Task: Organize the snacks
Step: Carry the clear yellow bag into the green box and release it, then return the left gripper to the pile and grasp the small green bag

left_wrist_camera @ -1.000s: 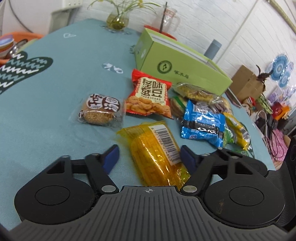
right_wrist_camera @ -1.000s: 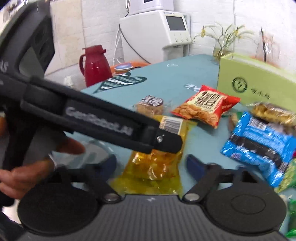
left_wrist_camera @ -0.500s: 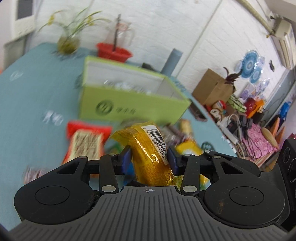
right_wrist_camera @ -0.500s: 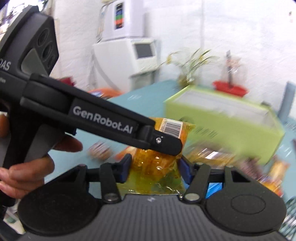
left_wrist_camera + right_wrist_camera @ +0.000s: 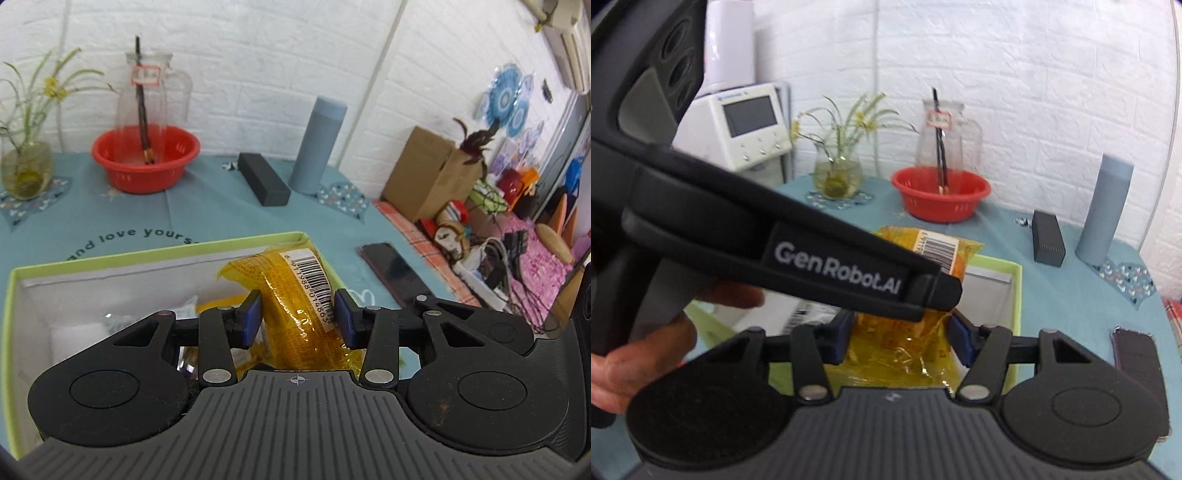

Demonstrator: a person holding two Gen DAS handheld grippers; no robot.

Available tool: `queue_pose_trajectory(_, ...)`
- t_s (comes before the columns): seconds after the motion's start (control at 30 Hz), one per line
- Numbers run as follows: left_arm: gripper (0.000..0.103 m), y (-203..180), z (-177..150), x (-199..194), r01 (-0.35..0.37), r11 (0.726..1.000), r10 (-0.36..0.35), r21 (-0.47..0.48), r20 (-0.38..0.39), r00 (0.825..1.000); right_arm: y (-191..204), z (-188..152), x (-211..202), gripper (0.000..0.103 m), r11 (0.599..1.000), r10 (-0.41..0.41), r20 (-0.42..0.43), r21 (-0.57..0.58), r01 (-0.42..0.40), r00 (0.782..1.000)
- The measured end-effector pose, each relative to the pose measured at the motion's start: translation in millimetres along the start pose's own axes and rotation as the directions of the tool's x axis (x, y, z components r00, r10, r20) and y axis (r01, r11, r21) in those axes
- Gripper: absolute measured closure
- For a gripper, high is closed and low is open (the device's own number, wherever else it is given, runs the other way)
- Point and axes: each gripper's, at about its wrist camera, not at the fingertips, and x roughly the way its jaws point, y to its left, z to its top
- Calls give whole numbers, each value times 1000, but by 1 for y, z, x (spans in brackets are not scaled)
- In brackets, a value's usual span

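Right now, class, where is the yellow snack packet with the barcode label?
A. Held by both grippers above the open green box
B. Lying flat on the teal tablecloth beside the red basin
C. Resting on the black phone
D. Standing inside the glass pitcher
A: the yellow snack packet sits pinched in the left gripper and the right gripper, over the open green box.

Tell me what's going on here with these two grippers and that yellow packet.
A person is packing snacks. Both the left gripper and the right gripper are shut on the yellow snack packet, holding it over the open green box, which already holds a few items. The packet has not been let go.
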Motion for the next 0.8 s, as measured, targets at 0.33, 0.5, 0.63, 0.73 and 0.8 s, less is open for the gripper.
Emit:
queue_pose_trajectory(0.33, 40, 17, -13, -22, -55, 998, 55, 2, 80, 995, -1, -7, -19, 10, 999, -29, 61, -22, 31, 998)
queue_pose_trajectory(0.5, 32, 3, -43, -83, -48, 998, 43, 34, 143, 989, 39, -19, -63, 10, 997, -12, 90, -81, 19, 996)
queue_pose_trajectory(0.63, 29, -10, -84, -125, -44, 997, 34, 58, 163, 986, 73, -43, -103, 1, 995, -4, 101, -102, 14, 995)
queue_pose_trajectory(0.73, 29, -17, -118, -146, -26, 998, 17, 62, 147, 989, 93, -72, -135, 1, 996, -15, 97, -91, 23, 995)
queue_pose_trajectory(0.8, 29, -21, -141, -156, -20, 998, 13, 54, 133, 991, 102, -96, -153, 0, 998, -31, 85, -60, 36, 996)
